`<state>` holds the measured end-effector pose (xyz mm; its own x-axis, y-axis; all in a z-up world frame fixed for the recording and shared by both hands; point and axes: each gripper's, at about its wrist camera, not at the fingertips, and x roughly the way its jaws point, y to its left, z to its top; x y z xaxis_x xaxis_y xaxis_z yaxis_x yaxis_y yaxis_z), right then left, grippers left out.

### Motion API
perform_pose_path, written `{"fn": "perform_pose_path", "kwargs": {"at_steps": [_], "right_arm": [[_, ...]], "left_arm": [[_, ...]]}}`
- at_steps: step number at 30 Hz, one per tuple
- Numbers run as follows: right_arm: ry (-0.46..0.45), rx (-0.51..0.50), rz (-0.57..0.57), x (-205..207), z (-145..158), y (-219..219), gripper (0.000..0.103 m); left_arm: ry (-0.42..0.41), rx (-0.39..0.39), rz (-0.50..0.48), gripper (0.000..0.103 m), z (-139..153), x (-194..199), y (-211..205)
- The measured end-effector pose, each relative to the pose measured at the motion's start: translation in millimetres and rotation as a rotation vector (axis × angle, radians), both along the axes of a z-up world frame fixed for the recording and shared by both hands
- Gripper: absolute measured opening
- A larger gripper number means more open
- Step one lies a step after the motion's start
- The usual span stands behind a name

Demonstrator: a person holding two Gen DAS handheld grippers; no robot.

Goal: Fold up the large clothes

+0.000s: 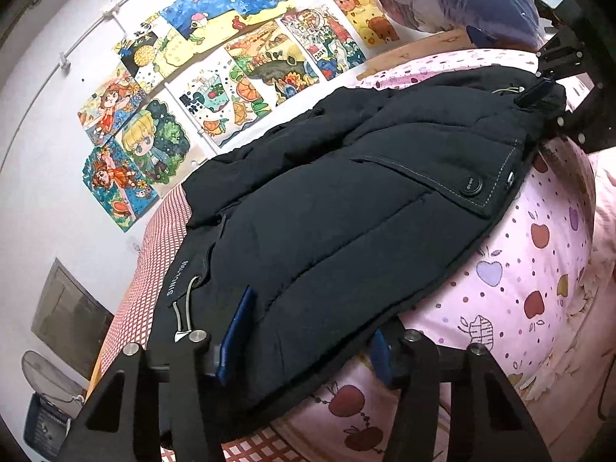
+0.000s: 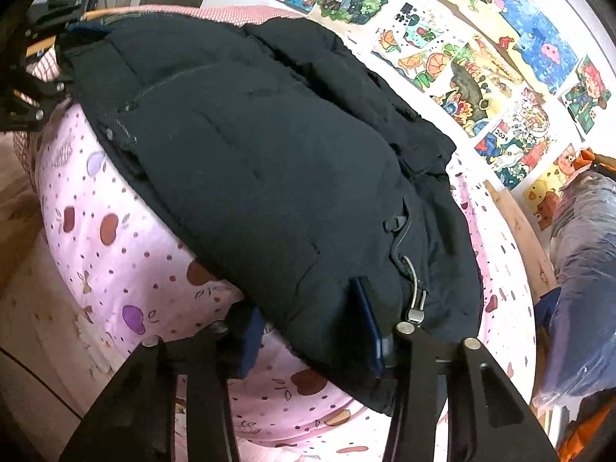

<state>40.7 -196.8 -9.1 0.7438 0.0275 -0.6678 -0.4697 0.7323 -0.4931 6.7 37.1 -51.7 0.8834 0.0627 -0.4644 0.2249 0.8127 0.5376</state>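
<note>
Your left tongs [image 1: 304, 331] and right tongs [image 2: 308, 331] each straddle the near hem of the black puffer jacket [image 1: 346, 200], one blue pad on top of the fabric, one beneath. Both are about half closed with the hem in the gap; can't tell from either wrist view whether the pads actually pinch yet. The jacket lies spread on the pink apple-print duvet [image 1: 539, 254] on the bed, well away from the wall.

Get a full bite through both padded layers before lifting, then raise both ends evenly so the fold line stays straight. Keep the drawcord toggles [image 2: 415, 308] out of the pinch; the cord sits just beside each upper pad.

Around: a plastic-wrapped bundle [image 2: 585, 269] at the bed end, drawings [image 1: 231, 69] on the wall. Nothing lies on the jacket.
</note>
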Motion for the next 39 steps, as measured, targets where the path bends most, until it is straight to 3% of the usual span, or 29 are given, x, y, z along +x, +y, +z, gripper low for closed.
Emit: {"fn": "perform_pose_path", "kwargs": {"at_steps": [2, 5, 19, 29, 39], "right_arm": [[-0.016, 0.012, 0.011, -1.3, 4.7, 0.2, 0.022], [-0.050, 0.014, 0.035, -2.3, 12.9, 3.3, 0.017], [-0.178, 0.131, 0.033, 20.7, 69.0, -2.1, 0.011], [-0.344, 0.226, 0.038, 27.2, 128.2, -7.9, 0.006], [-0.499, 0.288, 0.050, 7.5, 171.4, -11.4, 0.005]], "left_arm": [[-0.005, -0.011, 0.000, 0.046, 2.5, 1.2, -0.1], [-0.015, -0.031, -0.003, 0.039, 7.9, 2.2, -0.4], [-0.129, -0.194, 0.021, 0.013, 64.5, 22.3, 6.9], [-0.270, -0.265, 0.066, 0.008, 133.1, 37.8, 9.3], [-0.377, -0.311, 0.035, 0.008, 180.2, 23.7, 6.3]]}}
